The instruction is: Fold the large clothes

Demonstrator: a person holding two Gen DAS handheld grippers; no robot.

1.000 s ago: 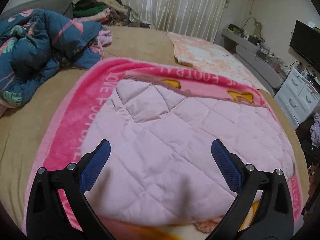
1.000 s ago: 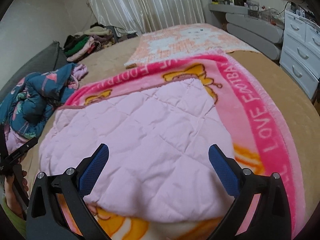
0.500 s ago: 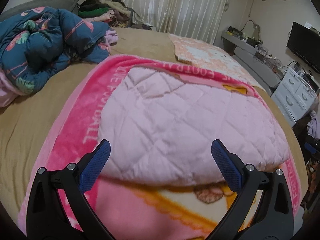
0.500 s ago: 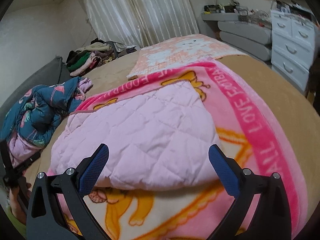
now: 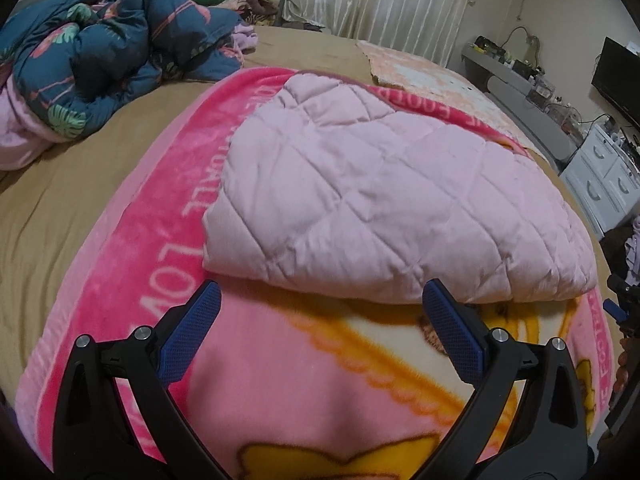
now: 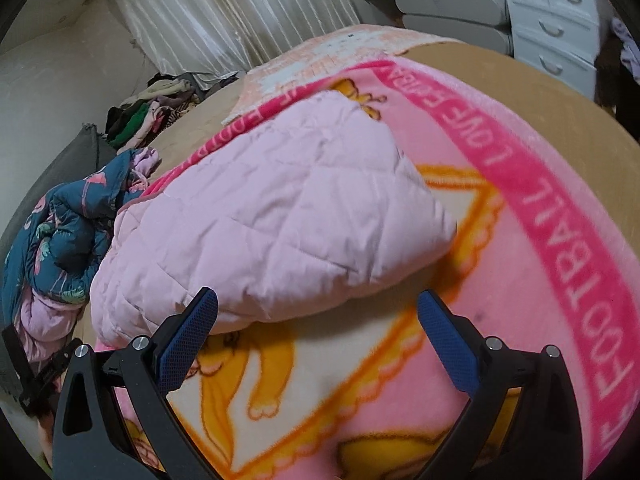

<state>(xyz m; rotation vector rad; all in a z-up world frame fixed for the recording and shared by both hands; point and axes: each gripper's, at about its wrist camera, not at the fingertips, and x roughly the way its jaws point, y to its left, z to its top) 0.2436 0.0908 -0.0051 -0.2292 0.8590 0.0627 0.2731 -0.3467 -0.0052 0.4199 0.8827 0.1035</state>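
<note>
A pale pink quilted garment (image 5: pixel 380 196) (image 6: pixel 272 216) lies folded on a pink cartoon blanket (image 5: pixel 320 400) (image 6: pixel 520 280) spread over the bed. My left gripper (image 5: pixel 322 304) hangs open just short of the garment's near folded edge, nothing between its blue pads. My right gripper (image 6: pixel 318 312) is open too, in front of the garment's near edge and above the blanket's cartoon print. Each view catches part of the other gripper at its side edge, the right gripper (image 5: pixel 622 312) and the left gripper (image 6: pixel 36 364).
A crumpled dark blue floral quilt (image 5: pixel 100 52) (image 6: pixel 60 232) sits at the left on the tan bed cover (image 5: pixel 60 216). Piled clothes (image 6: pixel 148 116) lie by the curtain. A peach blanket (image 5: pixel 420 72) lies beyond. White drawers (image 6: pixel 560 20) stand right of the bed.
Both grippers have drawn back from over the garment toward the near blanket edge; the garment's folded front edge now lies ahead of the fingers. Both stayed open.
</note>
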